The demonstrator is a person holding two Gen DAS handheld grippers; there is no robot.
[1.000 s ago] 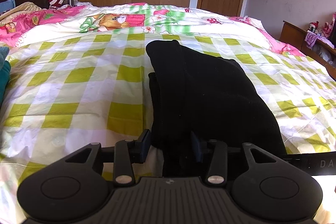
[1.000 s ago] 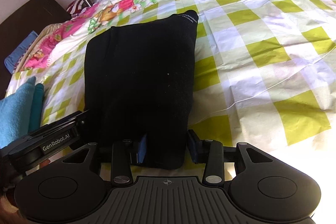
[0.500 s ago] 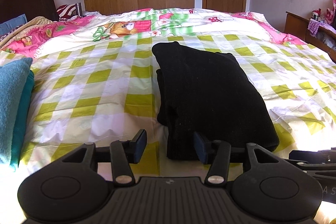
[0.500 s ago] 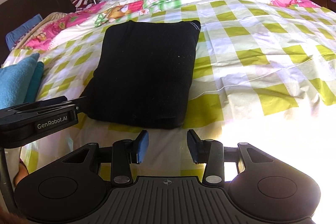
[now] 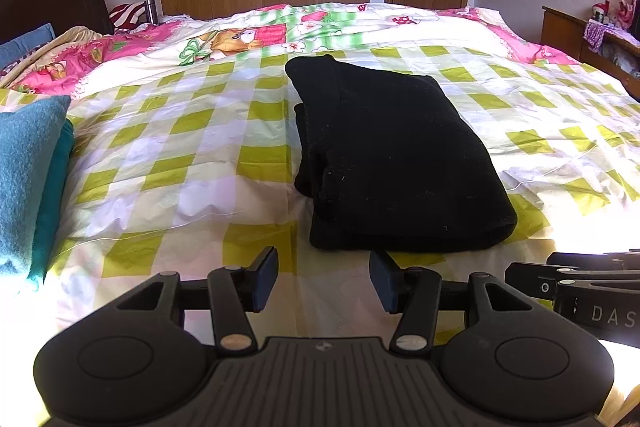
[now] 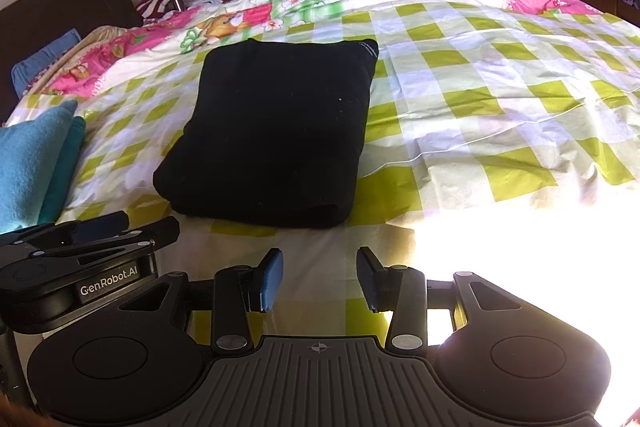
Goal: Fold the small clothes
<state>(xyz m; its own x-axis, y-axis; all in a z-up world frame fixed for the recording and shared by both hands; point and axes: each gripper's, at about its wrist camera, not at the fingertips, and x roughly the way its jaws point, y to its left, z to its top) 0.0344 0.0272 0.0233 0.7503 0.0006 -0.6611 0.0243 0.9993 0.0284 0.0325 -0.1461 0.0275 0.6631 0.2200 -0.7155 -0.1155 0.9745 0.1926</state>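
Gaping with nothing between them, the jaws of the left gripper (image 5: 323, 279) and right gripper (image 6: 319, 278) hover off the folded black garment (image 6: 276, 135), which lies at twelve o'clock on the checked bedspread (image 6: 480, 99).

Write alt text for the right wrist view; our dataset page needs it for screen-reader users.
A folded black garment lies on a green-checked bedspread, just beyond the open, empty right tool. The left tool enters at lower left, near a teal folded pile.
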